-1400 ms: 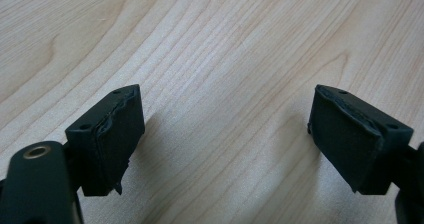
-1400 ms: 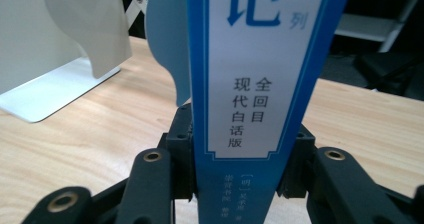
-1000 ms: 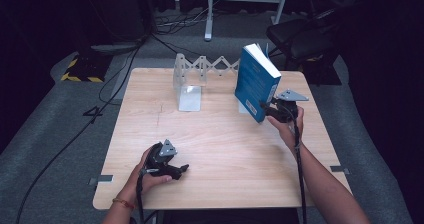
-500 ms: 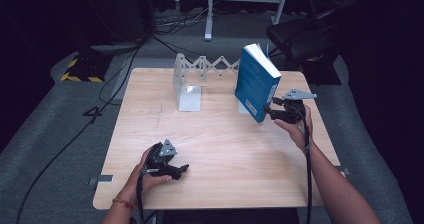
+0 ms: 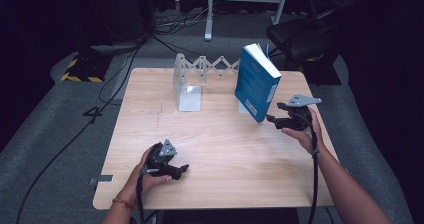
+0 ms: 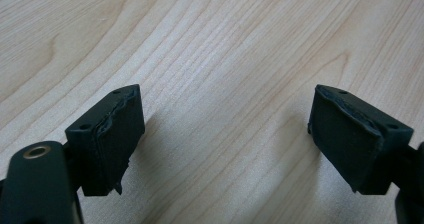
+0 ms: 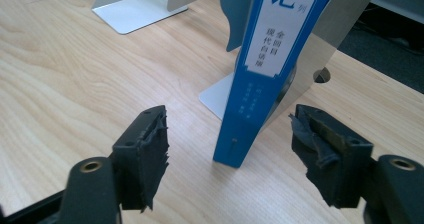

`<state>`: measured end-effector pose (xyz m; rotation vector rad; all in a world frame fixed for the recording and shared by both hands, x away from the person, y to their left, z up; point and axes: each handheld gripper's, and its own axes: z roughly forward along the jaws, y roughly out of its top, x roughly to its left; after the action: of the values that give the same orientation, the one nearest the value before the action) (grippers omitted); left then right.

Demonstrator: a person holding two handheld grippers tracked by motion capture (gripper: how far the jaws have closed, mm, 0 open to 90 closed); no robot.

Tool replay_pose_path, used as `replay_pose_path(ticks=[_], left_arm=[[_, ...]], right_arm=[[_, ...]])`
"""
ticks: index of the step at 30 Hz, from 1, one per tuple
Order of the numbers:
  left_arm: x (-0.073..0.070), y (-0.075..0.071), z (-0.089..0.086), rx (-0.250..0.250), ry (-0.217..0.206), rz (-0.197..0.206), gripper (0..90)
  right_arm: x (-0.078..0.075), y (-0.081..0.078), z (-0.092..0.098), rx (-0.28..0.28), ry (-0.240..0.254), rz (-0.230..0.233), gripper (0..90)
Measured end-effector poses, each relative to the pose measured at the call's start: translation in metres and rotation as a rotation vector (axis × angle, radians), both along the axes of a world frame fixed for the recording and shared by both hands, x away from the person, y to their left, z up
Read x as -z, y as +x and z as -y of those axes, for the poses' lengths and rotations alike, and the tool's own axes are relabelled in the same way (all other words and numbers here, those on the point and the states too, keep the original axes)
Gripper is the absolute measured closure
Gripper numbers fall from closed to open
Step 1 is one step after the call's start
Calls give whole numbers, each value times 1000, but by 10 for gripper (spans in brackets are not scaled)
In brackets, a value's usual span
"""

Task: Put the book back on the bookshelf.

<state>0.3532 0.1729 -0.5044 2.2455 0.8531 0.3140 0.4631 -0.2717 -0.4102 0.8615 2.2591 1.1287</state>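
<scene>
Blue and glossy, the book (image 5: pixel 256 81) stands on its lower edge at the right of centre in the high view, on the pale, straight-grained wooden surface (image 5: pixel 215 149). Its long axis runs up and down, tilted so the white page block at the top leans toward the upper left, and it rests against a thin grey metal bookend (image 7: pixel 325 29). In the right gripper view the spine, with its white label of printed characters, faces the camera. A second bookend (image 5: pixel 186 86) stands well apart to the left, joined by a zigzag metal lattice (image 5: pixel 215 64).

Right tongs (image 7: pixel 230 156): matte black with frayed rubber pads, they have just been opening and stand released, one pad on each side of the spine, neither touching it. Left tongs (image 6: pixel 225 134), at the lower left of the high view, gape wide over bare wood, holding nothing.
</scene>
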Motion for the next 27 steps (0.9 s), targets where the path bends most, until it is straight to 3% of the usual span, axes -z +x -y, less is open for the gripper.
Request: replay_pose_path(ticks=[8, 15, 25, 27], left_arm=[[0, 0, 0, -4, 0, 0, 156], [0, -1, 0, -8, 0, 2, 159], [0, -1, 0, -8, 0, 2, 158], [0, -1, 0, -8, -1, 2, 159]], right_arm=[[2, -18, 9, -40, -51, -16, 303], [15, -34, 26, -57, -74, -5, 308], [26, -52, 47, -60, -68, -9, 308], [32, -58, 50, -69, -100, -15, 314]])
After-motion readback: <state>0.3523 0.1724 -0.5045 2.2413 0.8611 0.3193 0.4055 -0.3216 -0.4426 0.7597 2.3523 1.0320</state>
